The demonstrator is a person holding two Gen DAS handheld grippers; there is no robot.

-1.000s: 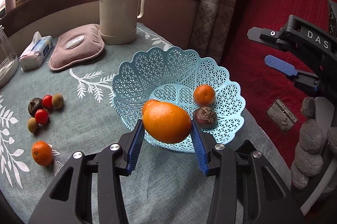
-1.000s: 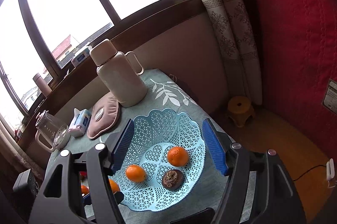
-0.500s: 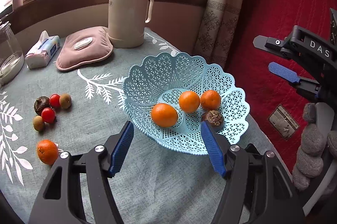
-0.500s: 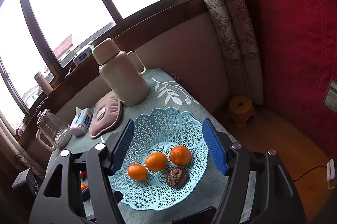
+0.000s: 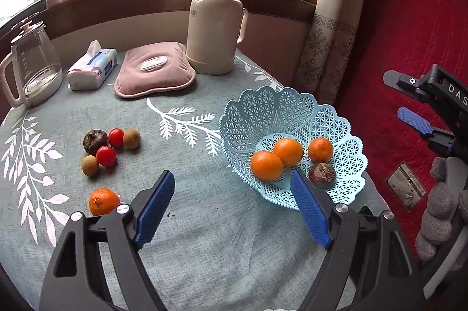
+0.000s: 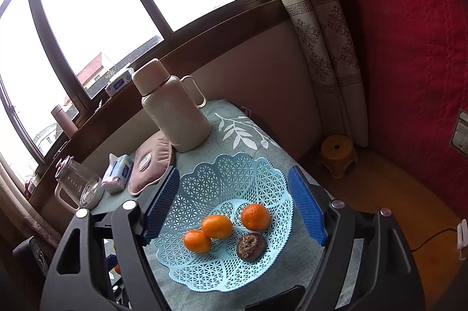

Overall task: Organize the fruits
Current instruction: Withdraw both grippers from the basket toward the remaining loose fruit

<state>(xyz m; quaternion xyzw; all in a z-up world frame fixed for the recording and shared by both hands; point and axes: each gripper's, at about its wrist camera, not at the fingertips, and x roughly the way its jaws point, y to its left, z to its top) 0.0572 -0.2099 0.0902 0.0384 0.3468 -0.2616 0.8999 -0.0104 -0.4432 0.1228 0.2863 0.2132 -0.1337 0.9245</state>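
Right tool: white capitals "DAS" stood on its black body, cut off at the picture's edge.
Thermos: a small dark logo on the upper body, too small to read.
Glass jug: faint measuring marks, unreadable.
Tissue pack: blue print, unreadable.
Wall plate: print unreadable.

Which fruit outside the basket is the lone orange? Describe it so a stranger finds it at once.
Start at the blue basket on the table and look left across the cloth to the cluster of small fruits. Nearer the camera lies the orange, alone. It is the only orange-coloured fruit outside the basket.
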